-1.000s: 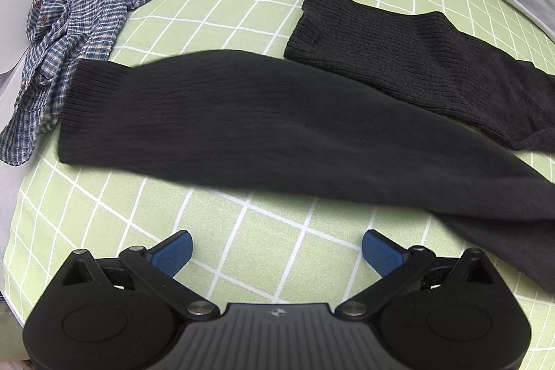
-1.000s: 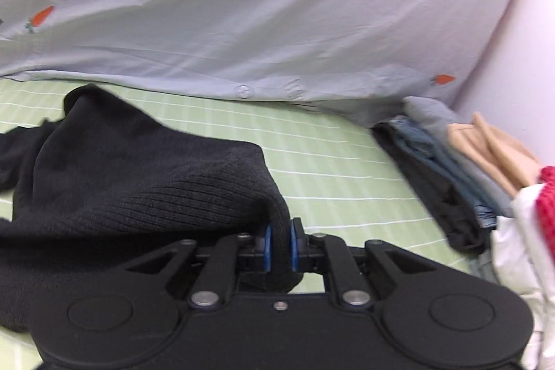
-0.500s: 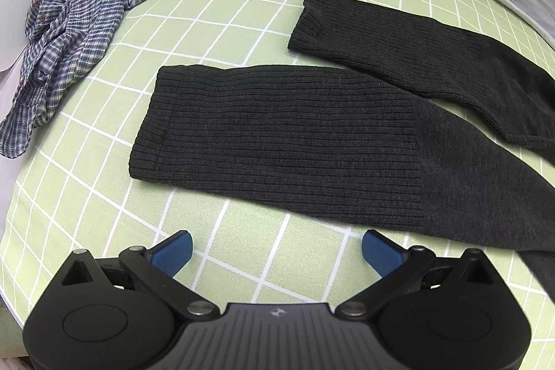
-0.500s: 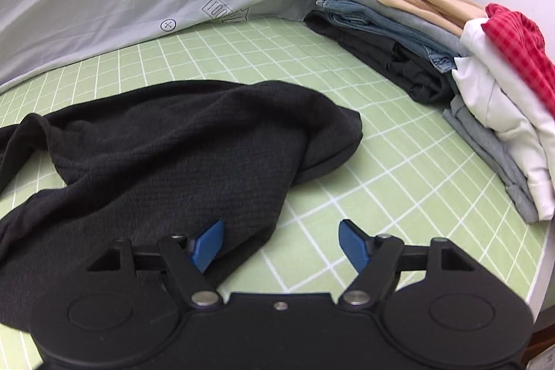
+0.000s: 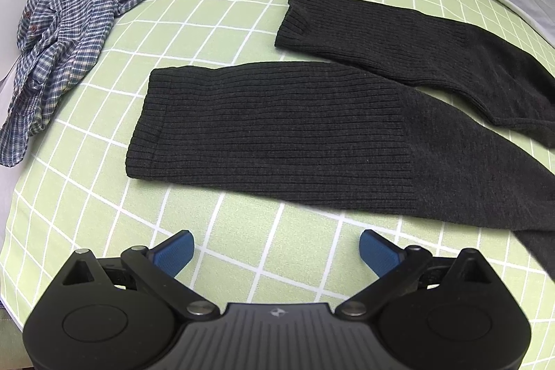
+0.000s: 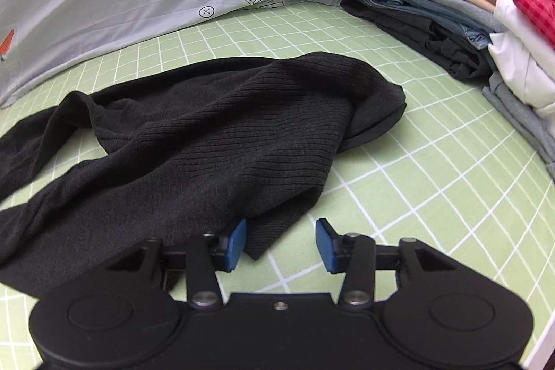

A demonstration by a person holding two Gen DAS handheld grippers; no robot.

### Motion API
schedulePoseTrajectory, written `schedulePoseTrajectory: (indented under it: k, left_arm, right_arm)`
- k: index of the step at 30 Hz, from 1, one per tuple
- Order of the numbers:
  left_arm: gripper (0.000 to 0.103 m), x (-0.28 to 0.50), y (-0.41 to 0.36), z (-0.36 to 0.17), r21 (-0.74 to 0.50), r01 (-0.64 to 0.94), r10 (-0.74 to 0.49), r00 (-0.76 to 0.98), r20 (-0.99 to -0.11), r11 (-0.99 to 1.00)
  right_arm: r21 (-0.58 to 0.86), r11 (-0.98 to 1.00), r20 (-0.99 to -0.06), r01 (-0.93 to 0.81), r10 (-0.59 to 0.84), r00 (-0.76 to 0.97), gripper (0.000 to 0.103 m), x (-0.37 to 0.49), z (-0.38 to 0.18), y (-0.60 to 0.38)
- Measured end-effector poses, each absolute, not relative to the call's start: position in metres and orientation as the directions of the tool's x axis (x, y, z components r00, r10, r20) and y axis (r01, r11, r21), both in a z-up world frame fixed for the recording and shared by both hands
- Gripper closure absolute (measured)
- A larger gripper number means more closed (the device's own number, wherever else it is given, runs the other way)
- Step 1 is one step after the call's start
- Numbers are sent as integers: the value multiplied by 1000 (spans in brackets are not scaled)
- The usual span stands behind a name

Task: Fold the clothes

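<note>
Now my right claw [image 6: 281, 243] has spread, dropping the sweater [image 6: 208, 134] mid-frame on the bed [image 6: 433, 196]; left claw [image 5: 276, 248] stays spread, empty. Smoothing comes next.

A dark ribbed sweater [image 5: 312, 134] lies rumpled on the green checked sheet, seemingly both sleeves flat.

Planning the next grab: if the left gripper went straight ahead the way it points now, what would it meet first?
Probably bare sheet first, then the near edge of the black sweater's sleeve lying across its path. The left gripper is open and holds nothing; its height above the bed is unclear.
</note>
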State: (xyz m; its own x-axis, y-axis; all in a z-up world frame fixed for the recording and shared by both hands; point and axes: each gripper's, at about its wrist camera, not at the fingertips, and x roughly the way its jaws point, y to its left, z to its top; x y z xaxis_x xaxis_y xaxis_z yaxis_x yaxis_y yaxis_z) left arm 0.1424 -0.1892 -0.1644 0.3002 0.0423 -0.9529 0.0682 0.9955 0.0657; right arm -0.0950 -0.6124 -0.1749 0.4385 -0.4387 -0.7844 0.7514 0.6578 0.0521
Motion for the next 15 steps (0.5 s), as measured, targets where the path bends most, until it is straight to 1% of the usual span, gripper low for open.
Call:
schedulePoseTrajectory:
  k: [2,3,4,5,6,8,10,13,15]
  left_arm:
    - [4,142,-189,-164,63,62,41,302,-952,996]
    - [4,141,-189,-163,61,60,40,303,-952,996]
    - [5,141,-189,-162,59,58,38,303,-952,997]
    - [5,141,-189,-162,58,57,38,302,-953,997]
    - [6,140,-189,-162,58,56,38,302,-953,997]
    - [8,139,-187,-161,60,53,41,304,-952,997]
    - [9,139,-185,-160,53,43,37,310,-950,998]
    - [10,140,-181,-160,35,24,25,321,-947,999]
    - [10,140,-179,-160,23,11,18,329,-944,1000]
  right_arm:
    - [113,650,-788,751,-402,466,55,-97,-177,-614]
    - [105,655,-784,748,-408,467,61,-97,-179,-612]
    - [94,665,-778,741,-416,471,69,-97,-179,-611]
    - [90,678,-772,730,-415,481,83,-96,-179,-611]
    - [86,681,-766,727,-422,485,93,-96,-178,-612]
    - [65,658,-748,751,-466,473,95,-100,-172,-618]
    - [-26,619,-724,785,-553,412,96,-104,-165,-626]
    - [-279,528,-658,802,-713,241,96,-108,-162,-637]
    - [-450,506,-615,736,-773,155,95,-101,-168,-637]
